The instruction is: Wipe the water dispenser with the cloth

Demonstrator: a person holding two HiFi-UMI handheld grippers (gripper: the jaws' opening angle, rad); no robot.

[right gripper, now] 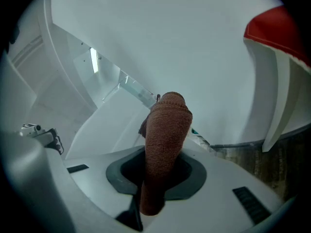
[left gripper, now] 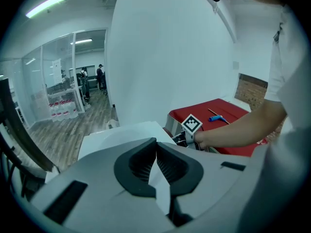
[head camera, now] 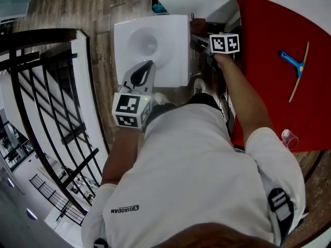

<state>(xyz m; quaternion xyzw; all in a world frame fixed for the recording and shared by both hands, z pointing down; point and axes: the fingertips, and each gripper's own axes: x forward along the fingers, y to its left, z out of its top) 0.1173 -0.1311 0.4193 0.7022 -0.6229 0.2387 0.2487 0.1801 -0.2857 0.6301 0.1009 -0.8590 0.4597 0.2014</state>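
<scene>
So the wooden floor (head camera: 103, 4) took up most of the head view, with a black railing (head camera: 46, 102) on the left and a counter (head camera: 269, 76) with a red cover on the right. The white water dispenser (head camera: 155, 50) stood between them, seen from above, just beside the counter's edge. The person in a white shirt was leaning over it with both arms out. The left tool (head camera: 148, 67) hovered over the dispenser's top, and in its own view its jaws were pinched together at the tips with nothing in them, only white dispenser showing behind. The right tool (right gripper: 160, 152) was down at the dispenser's right side, in the gap next to the counter, its marker cube (head camera: 225, 43) facing up. Its jaws were clamped on the brown cloth (right gripper: 165, 125), which stuck out past the tips as a folded wad, up against the white panels, though I couldn't tell if it was actually touching. On the red counter lay a blue-handled squeegee (head camera: 294, 63), and a clear plastic cup (head camera: 289, 138) sat near its front edge, well apart from the squeegee
</scene>
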